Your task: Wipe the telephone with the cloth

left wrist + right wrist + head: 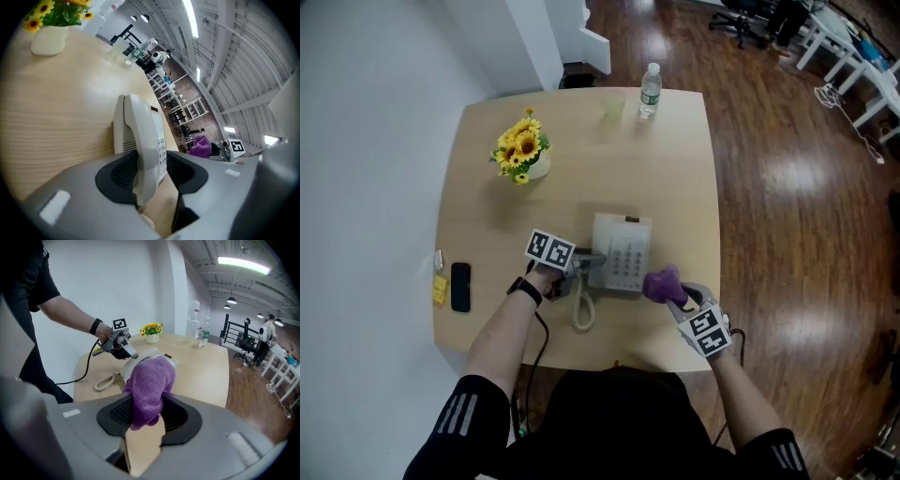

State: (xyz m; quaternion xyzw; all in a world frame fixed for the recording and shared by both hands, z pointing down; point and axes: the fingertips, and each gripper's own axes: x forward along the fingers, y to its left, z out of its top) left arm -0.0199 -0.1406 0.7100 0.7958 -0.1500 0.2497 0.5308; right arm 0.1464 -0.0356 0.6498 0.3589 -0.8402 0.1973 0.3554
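Two pairs of jaws stand differently here. Those of the left gripper (152, 171) are apart around the telephone's handset (144, 140): one pad lies against it, while a gap on the other side shows the keypad, so nothing is clamped. Those of the right gripper (150, 416) are closed on the purple cloth (150, 385), which bulges out beyond the pads in a soft lump. In the head view the handset rests along the 9 o'clock side of the pale grey telephone (623, 253), with the left gripper (581, 267) reaching in from 8 o'clock. The right gripper (680, 300) holds the cloth (664, 283) at the telephone's 4 o'clock corner; whether the cloth touches it cannot be told. A coiled cord (583, 309) loops toward 6 o'clock below the handset. The telephone sits on the near half of the light wooden desk (581, 159). A pot of sunflowers (523, 150) stands at 10 o'clock from it, a water bottle (650, 90) at 12 o'clock by the far edge, and a black mobile phone (460, 286) lies well apart at 9 o'clock.
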